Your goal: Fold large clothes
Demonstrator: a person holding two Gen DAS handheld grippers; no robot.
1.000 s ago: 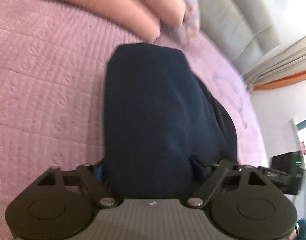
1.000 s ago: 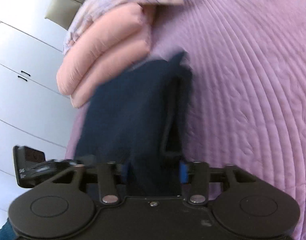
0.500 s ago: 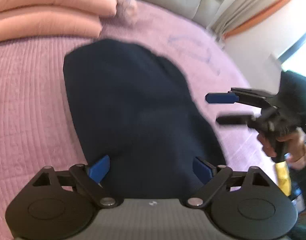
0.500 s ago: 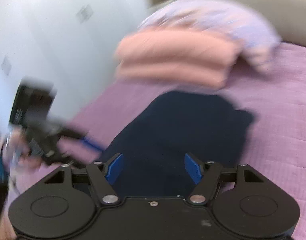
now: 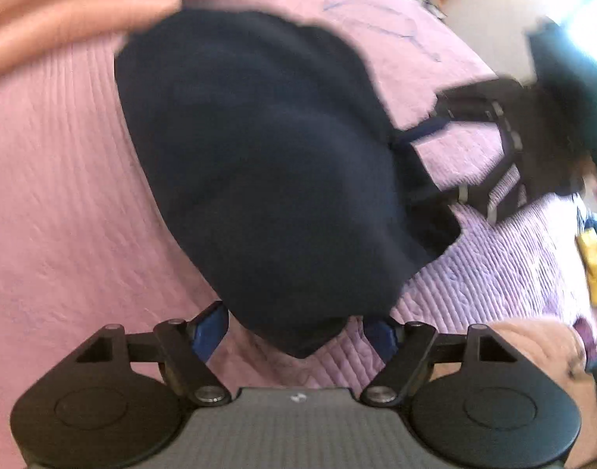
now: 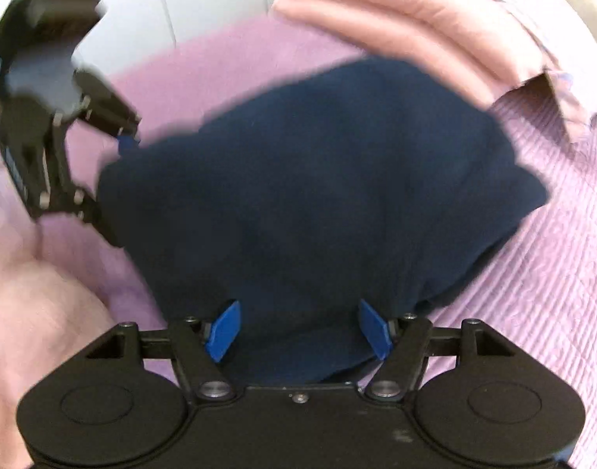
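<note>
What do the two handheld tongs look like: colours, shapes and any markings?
Both are alike. The left tongs have a black body, two round discs, angular black link arms with silver pivot pins, and blue pads. The right tongs match, with flat blue fingertips.

The pink pillows (image 5: 75, 11) are motion-blurred and cut off by the frame edge.

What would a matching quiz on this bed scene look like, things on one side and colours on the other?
Things:
1. folded garment
2. bedspread
3. stacked pillows
4. gripper pads

Colours:
a. peach
b. bright blue
c. dark navy
d. pinkish purple

Pairs: 1-c, 2-d, 3-a, 4-b
</note>
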